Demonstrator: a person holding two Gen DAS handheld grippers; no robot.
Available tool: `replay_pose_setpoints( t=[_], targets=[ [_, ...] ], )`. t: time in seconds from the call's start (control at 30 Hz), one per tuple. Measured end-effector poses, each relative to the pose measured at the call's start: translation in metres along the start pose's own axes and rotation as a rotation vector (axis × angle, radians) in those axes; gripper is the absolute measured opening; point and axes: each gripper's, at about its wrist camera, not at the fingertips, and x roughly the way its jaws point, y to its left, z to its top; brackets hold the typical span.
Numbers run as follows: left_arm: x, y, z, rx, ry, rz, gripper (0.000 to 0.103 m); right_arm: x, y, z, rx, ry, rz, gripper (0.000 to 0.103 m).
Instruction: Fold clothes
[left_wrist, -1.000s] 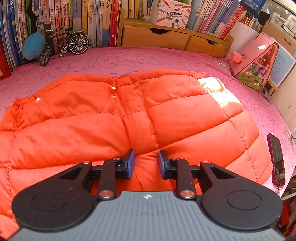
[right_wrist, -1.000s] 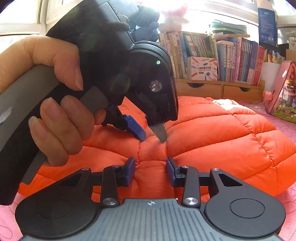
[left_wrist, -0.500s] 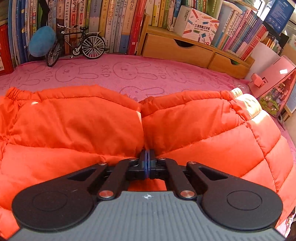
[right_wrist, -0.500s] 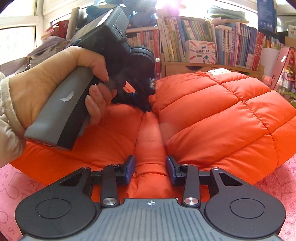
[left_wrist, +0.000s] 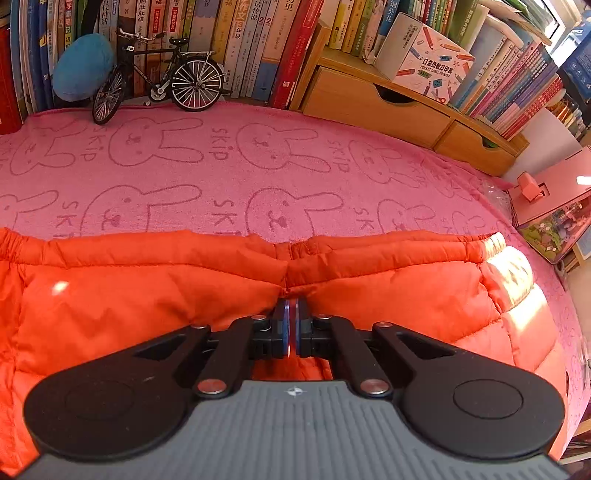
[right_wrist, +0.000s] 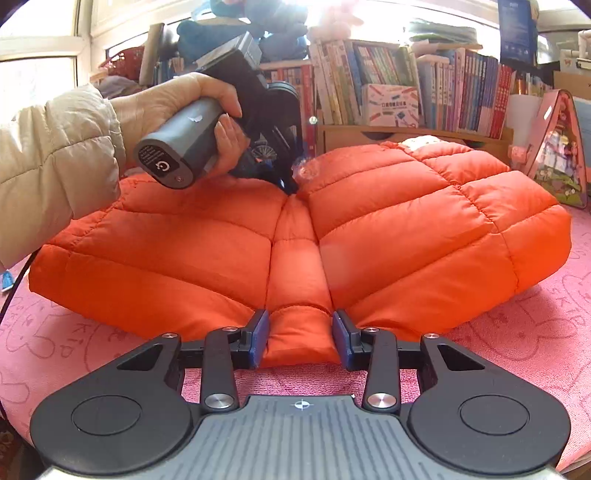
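Note:
An orange quilted puffer jacket (left_wrist: 147, 306) lies on a pink rabbit-print cloth (left_wrist: 258, 162). My left gripper (left_wrist: 291, 314) is shut on a pinch of the jacket's fabric near its far edge. In the right wrist view the same jacket (right_wrist: 424, 221) spreads wide, and the left gripper (right_wrist: 288, 186), held by a hand (right_wrist: 177, 99) in a beige sleeve, bites the far seam. My right gripper (right_wrist: 300, 338) is open, its fingers (right_wrist: 260, 338) standing either side of a fold of the jacket at the near edge.
At the back stand a model bicycle (left_wrist: 159, 81), a blue ball (left_wrist: 83, 66), rows of books (left_wrist: 258, 44) and wooden drawers (left_wrist: 376, 107). A pink house-shaped box (left_wrist: 554, 206) sits at the right edge of the cloth.
My left gripper closed on the jacket and moved toward the far edge, drawing the fabric along. The right gripper stayed open while the jacket's near edge came between its fingers.

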Motion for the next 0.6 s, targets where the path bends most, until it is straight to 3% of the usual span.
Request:
replay_pose_setpoints(
  t=[0.03, 0.2, 0.43, 0.6],
  targets=[
    [-0.004, -0.004, -0.005, 0.017, -0.001, 0.008, 0.027, 0.0, 0.001, 0.0, -0.004, -0.003, -0.003, 0.04],
    [-0.026, -0.023, -0.029, 0.1, -0.005, 0.047, 0.041, 0.0, 0.007, -0.001, -0.028, -0.02, -0.02, 0.043],
    [-0.056, -0.05, -0.064, 0.218, -0.011, 0.102, 0.042, 0.001, 0.008, 0.0, -0.026, -0.017, -0.015, 0.044],
    [-0.061, -0.055, -0.064, 0.204, 0.001, 0.112, 0.042, 0.005, 0.011, 0.016, -0.026, -0.041, -0.011, 0.045]
  ],
)
